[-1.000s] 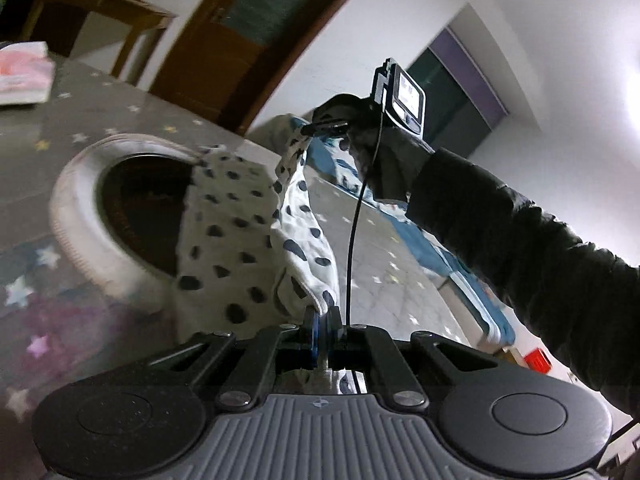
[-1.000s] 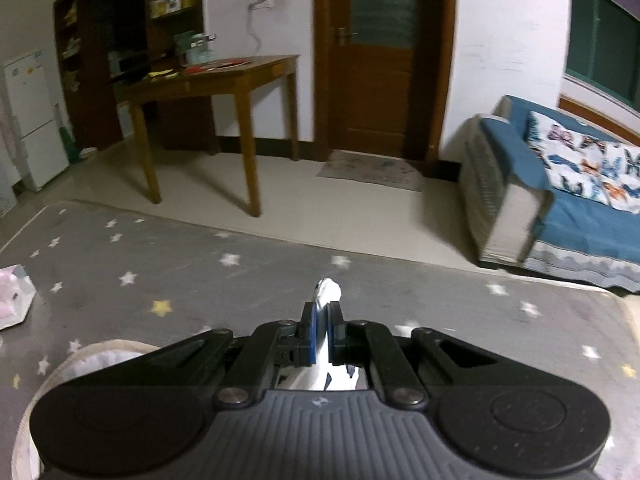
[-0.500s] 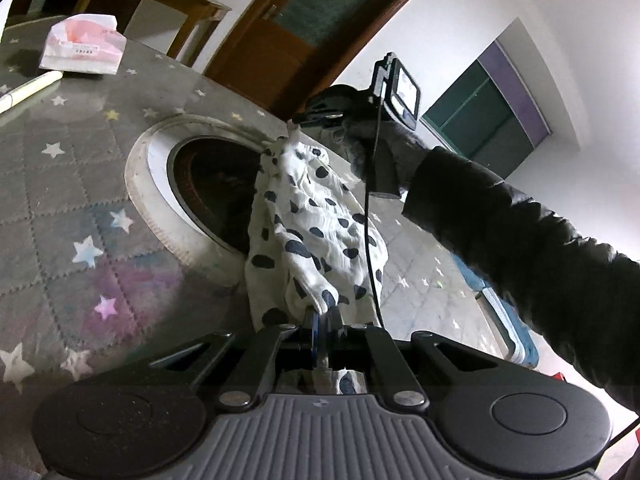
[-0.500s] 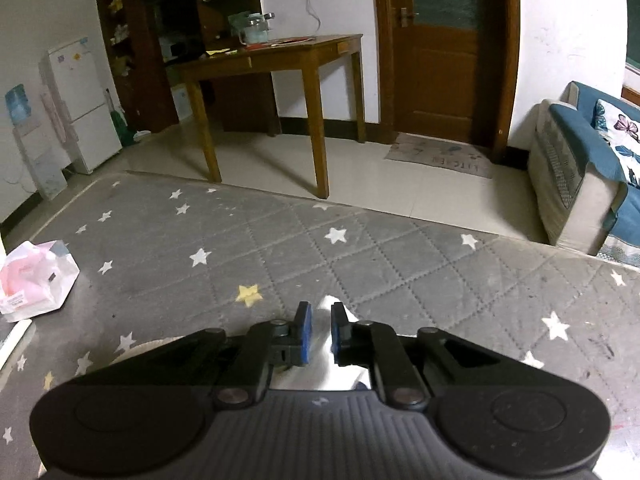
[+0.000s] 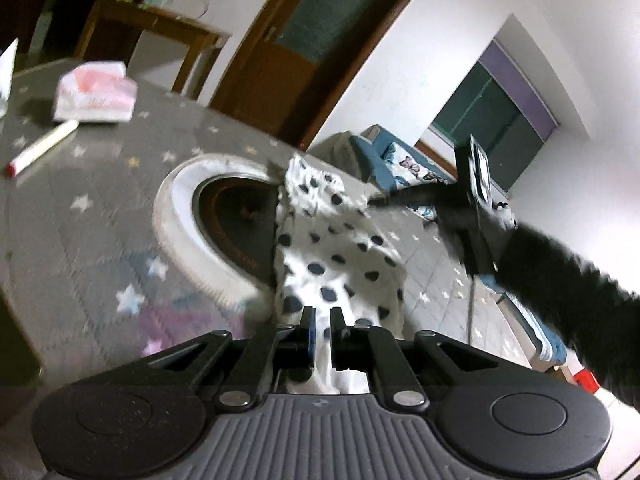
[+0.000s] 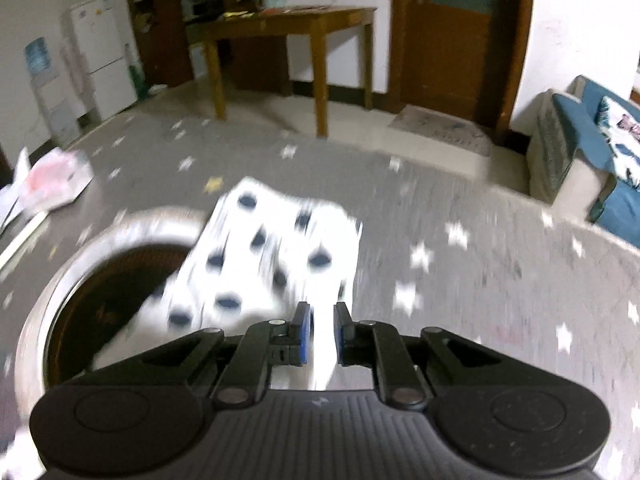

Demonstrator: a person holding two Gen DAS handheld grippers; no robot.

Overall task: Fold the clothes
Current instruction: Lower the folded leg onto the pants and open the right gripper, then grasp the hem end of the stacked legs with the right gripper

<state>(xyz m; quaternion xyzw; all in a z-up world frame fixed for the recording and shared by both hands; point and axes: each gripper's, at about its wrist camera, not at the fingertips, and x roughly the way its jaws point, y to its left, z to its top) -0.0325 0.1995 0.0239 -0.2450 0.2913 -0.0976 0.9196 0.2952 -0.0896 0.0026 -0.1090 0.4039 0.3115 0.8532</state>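
Both grippers are slightly parted: the left gripper (image 5: 322,318) and right gripper (image 6: 321,316) are held level over the spotted cloth (image 5: 332,248), draped at the basin's (image 5: 180,216) 3 o'clock rim.

The cloth (image 6: 276,252) lies on the mat (image 6: 460,280), its edge over the ring (image 6: 52,280) at 9 o'clock; the packet (image 6: 56,176) at 10, the table (image 6: 296,20) at 12.

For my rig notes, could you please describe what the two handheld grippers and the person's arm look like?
Both the left gripper and right gripper are black, with a ribbed grey body, round side caps, silver pivot screws and blue pads inside the fingers. The right one carries a small screen and a dangling black cable. The person wears a black sleeve.
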